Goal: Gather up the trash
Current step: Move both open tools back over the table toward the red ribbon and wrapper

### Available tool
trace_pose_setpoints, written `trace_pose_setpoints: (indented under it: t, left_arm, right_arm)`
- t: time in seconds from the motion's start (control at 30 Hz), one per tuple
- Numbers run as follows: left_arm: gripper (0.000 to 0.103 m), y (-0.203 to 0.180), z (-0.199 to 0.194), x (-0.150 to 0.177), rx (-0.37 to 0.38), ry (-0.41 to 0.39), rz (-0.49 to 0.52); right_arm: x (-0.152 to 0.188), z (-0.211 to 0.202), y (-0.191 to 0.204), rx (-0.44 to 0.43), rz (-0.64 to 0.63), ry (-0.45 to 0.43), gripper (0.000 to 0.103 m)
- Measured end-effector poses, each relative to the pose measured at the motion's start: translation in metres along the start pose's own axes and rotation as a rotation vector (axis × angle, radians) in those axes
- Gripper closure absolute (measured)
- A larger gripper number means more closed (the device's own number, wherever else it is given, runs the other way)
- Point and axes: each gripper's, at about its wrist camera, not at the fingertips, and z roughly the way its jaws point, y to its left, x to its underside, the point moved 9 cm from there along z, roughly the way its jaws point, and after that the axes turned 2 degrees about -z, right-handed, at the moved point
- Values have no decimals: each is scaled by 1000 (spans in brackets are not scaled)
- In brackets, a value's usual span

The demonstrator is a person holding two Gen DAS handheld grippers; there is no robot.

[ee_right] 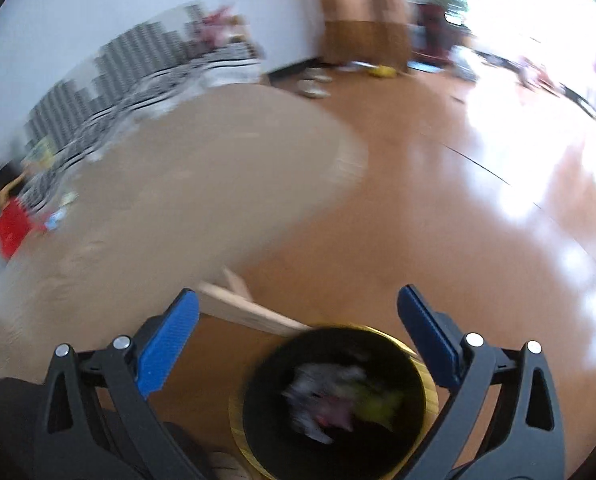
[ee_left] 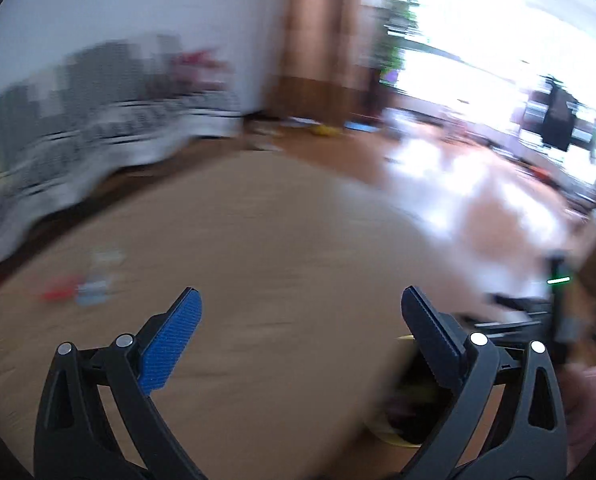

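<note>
Both grippers are empty, fingers spread: left gripper, right gripper. Blurred litter lies far left of the left fingers; the bin, already holding trash, sits below the right fingers. Reaching that litter is judged next.

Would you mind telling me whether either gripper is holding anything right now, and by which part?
Nothing is held. The left gripper and the right gripper are both open with empty space between their fingers; the trash bin sits below the right one, untouched.

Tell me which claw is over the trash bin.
The right claw: the black, yellow-rimmed bin, trash inside, sits between its open fingers. The left claw is over tan rug, the bin beside its right finger.
</note>
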Motion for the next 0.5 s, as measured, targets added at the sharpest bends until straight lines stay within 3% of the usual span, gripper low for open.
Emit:
trace_pose_setpoints:
  t: [0.03, 0.17, 0.3, 0.5]
  left_arm:
    - [6, 50, 1, 9, -100, 9, -52]
    - [6, 174, 10, 46, -278, 66, -237]
    - [6, 256, 26, 77, -277, 131, -442]
    - [6, 314, 53, 80, -345, 152, -448]
  right_arm:
    - [-11, 6, 23, -36, -17, 16, 7]
    - [-60, 25, 119, -164, -33, 71, 7]
    - [-97, 48, 232, -229, -156, 53, 7]
    - [-97, 105, 361, -298, -244, 129, 7]
